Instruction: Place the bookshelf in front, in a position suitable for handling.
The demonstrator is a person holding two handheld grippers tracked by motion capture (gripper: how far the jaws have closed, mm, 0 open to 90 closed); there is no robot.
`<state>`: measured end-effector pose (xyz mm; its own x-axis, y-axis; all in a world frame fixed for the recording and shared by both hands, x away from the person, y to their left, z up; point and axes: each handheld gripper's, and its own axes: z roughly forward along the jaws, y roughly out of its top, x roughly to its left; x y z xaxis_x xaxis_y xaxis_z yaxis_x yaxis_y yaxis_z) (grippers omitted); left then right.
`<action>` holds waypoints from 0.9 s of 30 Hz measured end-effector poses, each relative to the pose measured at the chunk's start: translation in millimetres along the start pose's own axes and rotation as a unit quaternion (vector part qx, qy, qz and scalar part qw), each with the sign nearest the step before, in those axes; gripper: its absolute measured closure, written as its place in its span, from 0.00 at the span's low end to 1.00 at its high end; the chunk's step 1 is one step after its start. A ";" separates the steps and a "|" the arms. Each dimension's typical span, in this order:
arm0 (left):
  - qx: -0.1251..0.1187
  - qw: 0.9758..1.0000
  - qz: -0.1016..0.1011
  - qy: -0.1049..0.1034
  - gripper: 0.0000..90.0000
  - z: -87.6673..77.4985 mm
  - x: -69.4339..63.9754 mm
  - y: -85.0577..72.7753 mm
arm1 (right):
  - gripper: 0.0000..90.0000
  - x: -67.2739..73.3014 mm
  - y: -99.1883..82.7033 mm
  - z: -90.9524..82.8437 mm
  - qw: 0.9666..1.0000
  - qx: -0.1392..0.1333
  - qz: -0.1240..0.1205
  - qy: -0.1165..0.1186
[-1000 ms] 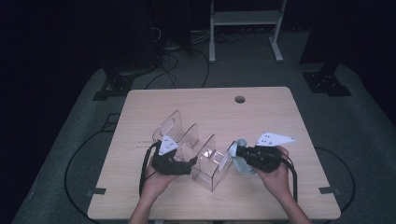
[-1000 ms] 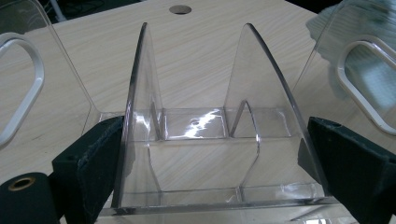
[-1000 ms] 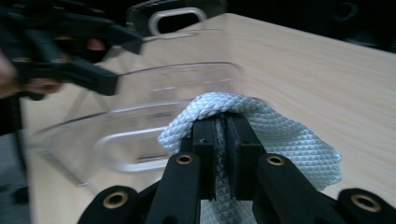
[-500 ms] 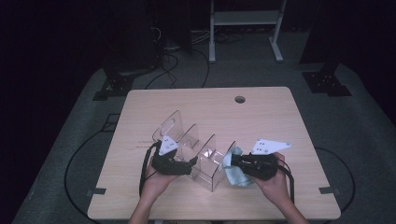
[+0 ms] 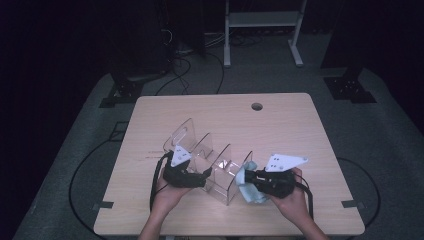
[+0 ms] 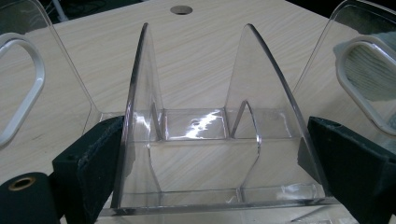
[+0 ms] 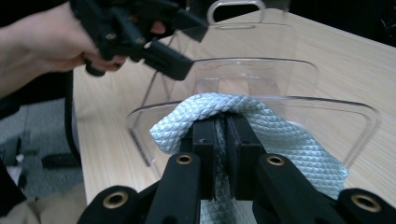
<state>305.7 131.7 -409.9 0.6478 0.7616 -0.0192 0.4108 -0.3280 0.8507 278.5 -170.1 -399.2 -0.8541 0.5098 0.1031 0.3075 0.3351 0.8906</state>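
A clear acrylic rack (image 5: pixel 220 165) with several upright dividers stands at the middle of the wooden table (image 5: pixel 280 125). My left gripper (image 5: pixel 197 176) comes at it from the left. In the left gripper view its black jaws (image 6: pixel 210 172) press on the outsides of two dividers of the rack (image 6: pixel 201 121). My right gripper (image 5: pixel 252 180) is shut on a pale blue textured cloth (image 5: pixel 247 192) and holds it against the rack's right end panel. In the right gripper view the cloth (image 7: pixel 280 130) bulges over the closed jaws (image 7: pixel 223 140), against the clear panel (image 7: pixel 261 74).
A round cable hole (image 5: pixel 257 106) sits near the table's far edge. Black cables trail from both grippers over the near edge. A white metal frame (image 5: pixel 260 30) and dark stands are on the floor beyond the table.
My right gripper has shifted slightly left and toward the near edge, taking the cloth lower along the rack's end panel. The left gripper and rack have stayed put.
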 end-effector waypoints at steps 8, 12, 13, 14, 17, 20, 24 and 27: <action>0.002 1.000 0.000 0.000 0.09 -0.4 -0.2 0.0 | 0.92 15.4 -2.6 4.2 1.000 0.006 -0.010 0.029; 0.001 1.000 -0.001 0.002 0.09 0.0 -0.9 0.1 | 0.92 11.2 -2.4 3.4 0.999 0.004 -0.008 0.032; 0.001 1.000 -0.003 0.002 0.09 0.0 -1.2 0.0 | 0.92 11.3 -3.9 3.8 0.999 0.003 -0.005 0.033; 0.001 1.000 -0.001 0.002 0.09 0.0 -1.0 0.1 | 0.92 11.7 -5.9 5.2 0.999 0.005 -0.005 0.032; 0.002 1.000 -0.003 0.001 0.09 0.1 -1.1 0.1 | 0.92 16.4 -17.7 14.7 0.999 0.027 -0.004 0.038; 0.004 1.000 0.000 0.001 0.09 -0.5 -0.8 0.1 | 0.92 19.1 -16.0 13.7 0.999 0.027 -0.009 0.035; 0.004 1.000 -0.002 0.000 0.09 -0.3 -1.2 0.0 | 0.92 25.5 -5.2 5.2 0.999 0.009 -0.028 0.025; 0.002 1.000 -0.003 0.000 0.09 -0.2 -1.0 0.1 | 0.92 21.4 -14.7 11.8 0.999 0.020 -0.018 0.025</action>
<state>304.9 131.0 -409.7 0.6451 0.7637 -0.0233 0.4170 -0.3264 0.8483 260.7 -154.8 -415.3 -0.8848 0.4566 0.0936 0.2910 0.3844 0.8761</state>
